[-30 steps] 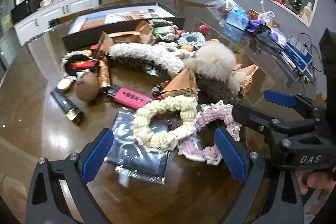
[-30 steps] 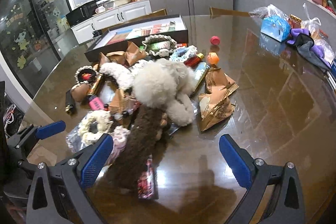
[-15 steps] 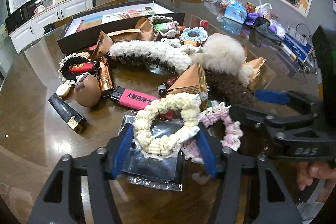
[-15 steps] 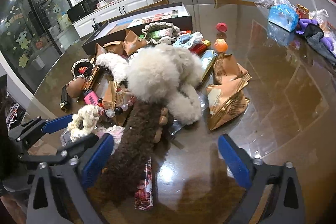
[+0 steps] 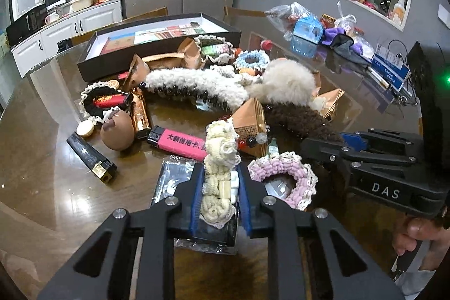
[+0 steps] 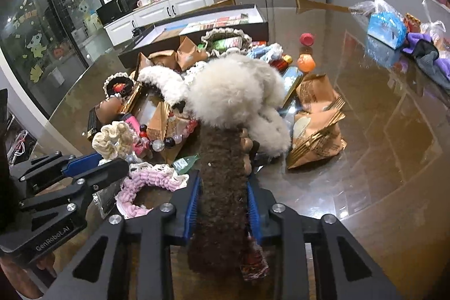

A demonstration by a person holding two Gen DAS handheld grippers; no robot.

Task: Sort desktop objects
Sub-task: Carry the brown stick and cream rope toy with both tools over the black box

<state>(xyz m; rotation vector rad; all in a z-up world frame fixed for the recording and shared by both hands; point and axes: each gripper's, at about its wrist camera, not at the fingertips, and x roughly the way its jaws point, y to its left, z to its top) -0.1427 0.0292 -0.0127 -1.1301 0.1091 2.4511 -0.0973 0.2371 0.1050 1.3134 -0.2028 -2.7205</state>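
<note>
Blue-padded left tool [image 5: 220, 197]: jaws have just been closing and now pinch the cream crochet scrunchie [image 5: 220, 159], bunched upright over a clear plastic packet [image 5: 168, 182] on the tabletop [image 5: 42, 187]; right tool [image 6: 223, 204], likewise just closed, clamps the brown fuzzy hair clip [image 6: 222, 187] lying below the white fluffy clip [image 6: 233, 92]. Both items appear secured for sorting, lift pending. Legible: "DAS" on the right tool's body, "GenRobot.AI" on the left's; pink lighter [image 5: 177, 142] bears Chinese characters.
</note>
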